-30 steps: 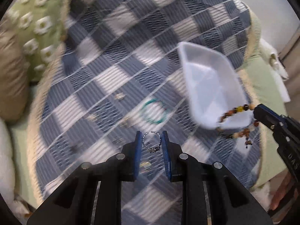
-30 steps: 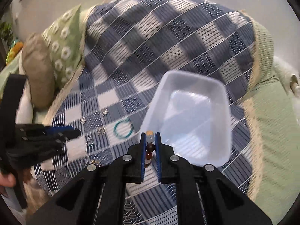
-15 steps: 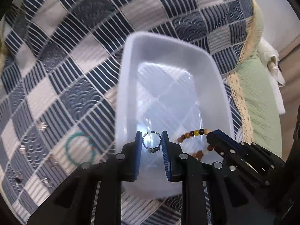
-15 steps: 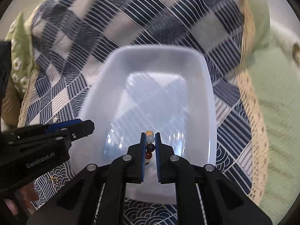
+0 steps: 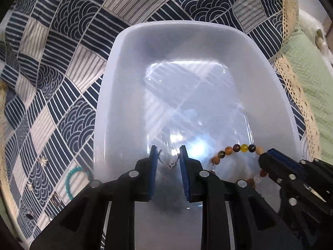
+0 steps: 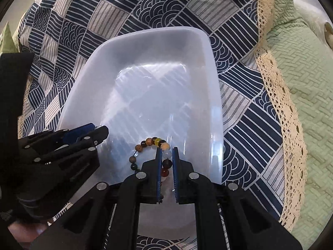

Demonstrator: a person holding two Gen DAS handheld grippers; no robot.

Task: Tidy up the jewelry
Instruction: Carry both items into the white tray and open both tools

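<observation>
2 grippers over the white plastic tray (image 5: 124, 83)

Left gripper (image 5: 166, 156) pinches a silver ring (image 5: 169, 160); right gripper (image 6: 165, 156) clamps a beaded bracelet (image 6: 148, 141) above the tray's near end.

Left wrist view: white tray (image 5: 124, 95) on patterned cloth (image 5: 62, 66).
My left gripper (image 5: 166, 156) pinches a silver ring (image 5: 168, 159) over the tray's near end; my right gripper (image 5: 268, 158) holds a beaded bracelet (image 5: 235, 149) inside the tray; a teal bracelet (image 5: 71, 180) lies left of the tray.
</observation>
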